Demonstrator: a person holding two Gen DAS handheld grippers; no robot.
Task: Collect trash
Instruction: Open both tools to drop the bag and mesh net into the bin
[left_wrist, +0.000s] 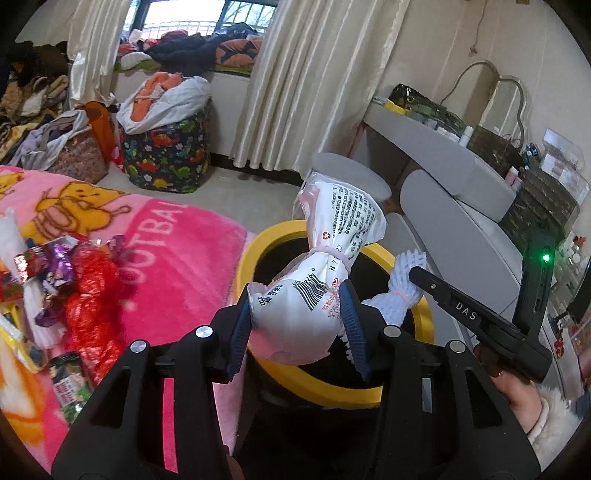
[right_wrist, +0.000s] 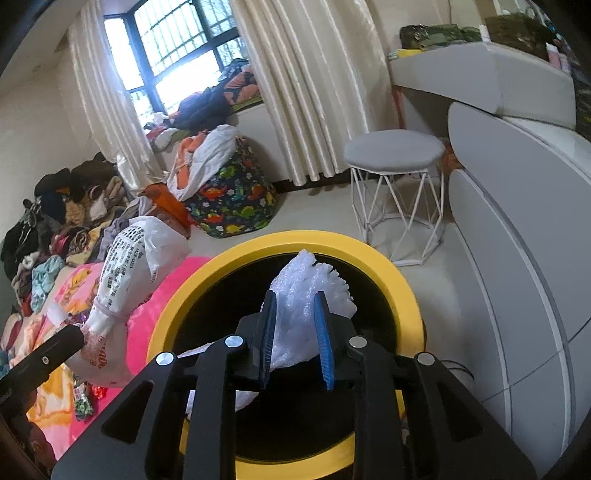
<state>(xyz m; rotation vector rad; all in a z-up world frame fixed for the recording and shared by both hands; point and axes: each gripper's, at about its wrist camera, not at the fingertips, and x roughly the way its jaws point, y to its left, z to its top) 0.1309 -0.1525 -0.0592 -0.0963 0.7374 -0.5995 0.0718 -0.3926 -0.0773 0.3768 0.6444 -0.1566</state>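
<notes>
The left gripper (left_wrist: 297, 325), black with ribbed blue pads, is clenched on a white printed plastic bag (left_wrist: 306, 299). The bag is thin, crinkled film, bulging at its lower end, cinched at the waist by a pale elastic band, flaring above into a printed collar with a barcode and small black text. It hangs over the 9 o'clock side of a round bin with a glossy yellow rim (left_wrist: 373, 389) and dark interior.

The right gripper (right_wrist: 295, 336) grasps a white foam mesh sleeve (right_wrist: 306, 295), soft, netted and frayed at its top edge. It sits over the bin's mouth, near centre. In the left wrist view the sleeve shows a band round its middle.

At 9 o'clock of the bin lies a fuzzy pink blanket with yellow cartoon bears (left_wrist: 122, 221), carrying crumpled red and purple foil wrappers (left_wrist: 74, 280). At 1 o'clock stands a round grey-topped stool on white wire legs (right_wrist: 393, 149).

The bin's bottom is black and unreadable. The sleeve's lower end is hidden behind the right gripper's body. A hand (left_wrist: 517, 398) at the frame's edge is cut off.
</notes>
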